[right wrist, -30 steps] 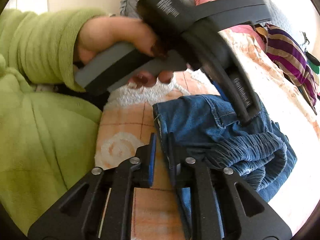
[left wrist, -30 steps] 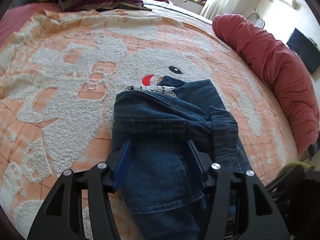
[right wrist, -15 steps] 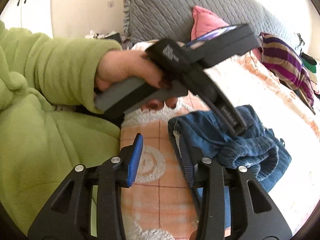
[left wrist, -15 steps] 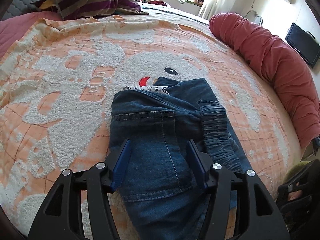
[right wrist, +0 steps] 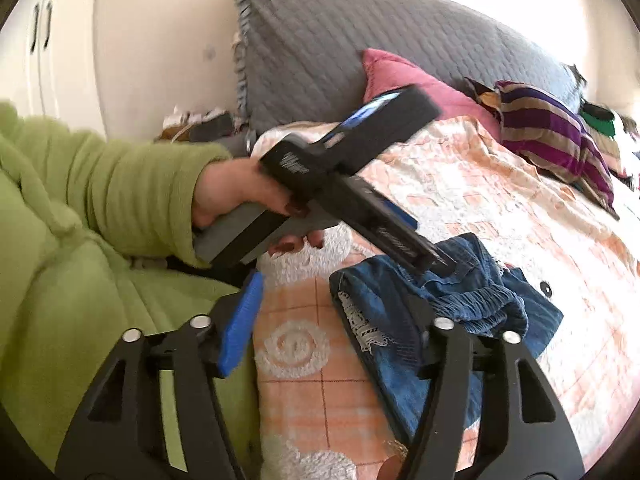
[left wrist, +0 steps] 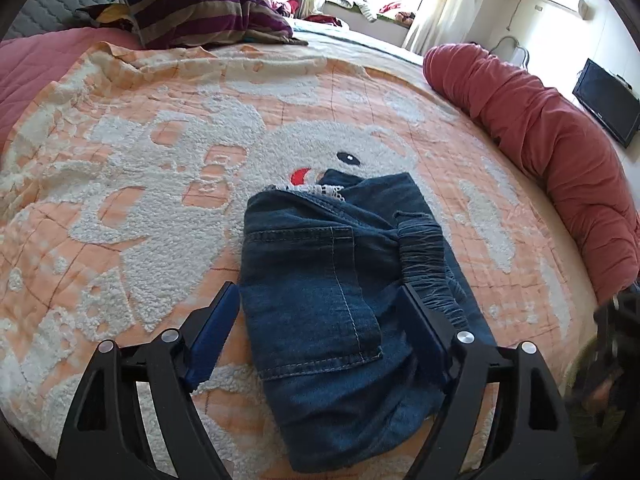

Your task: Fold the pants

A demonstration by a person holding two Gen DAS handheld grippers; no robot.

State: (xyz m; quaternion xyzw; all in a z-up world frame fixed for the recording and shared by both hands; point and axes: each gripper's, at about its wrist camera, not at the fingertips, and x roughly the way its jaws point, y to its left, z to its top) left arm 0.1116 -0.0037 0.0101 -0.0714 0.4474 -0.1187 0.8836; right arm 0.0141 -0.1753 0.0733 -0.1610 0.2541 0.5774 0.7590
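1. Jeans (left wrist: 344,300), dark blue denim, lie folded into a compact bundle on the orange-and-white fleece blanket (left wrist: 120,200) that covers the bed.
2. A back pocket faces up, and an elastic gathered waistband (left wrist: 424,256) runs along the bundle's right side; white lace trim peeks out at the far edge.
3. Left gripper (left wrist: 316,320): its jaws are opening, blue pads standing on either side of the jeans without pressing the cloth.
4. Right gripper (right wrist: 332,320): its jaws are opening too, released, over the near edge of the jeans and the blanket.
5. A hand (right wrist: 236,196) in a green sleeve (right wrist: 120,184) holds the left gripper's handle.
6. A striped pillow (left wrist: 192,8) and a red bolster (left wrist: 552,148) lie well apart from the jeans.
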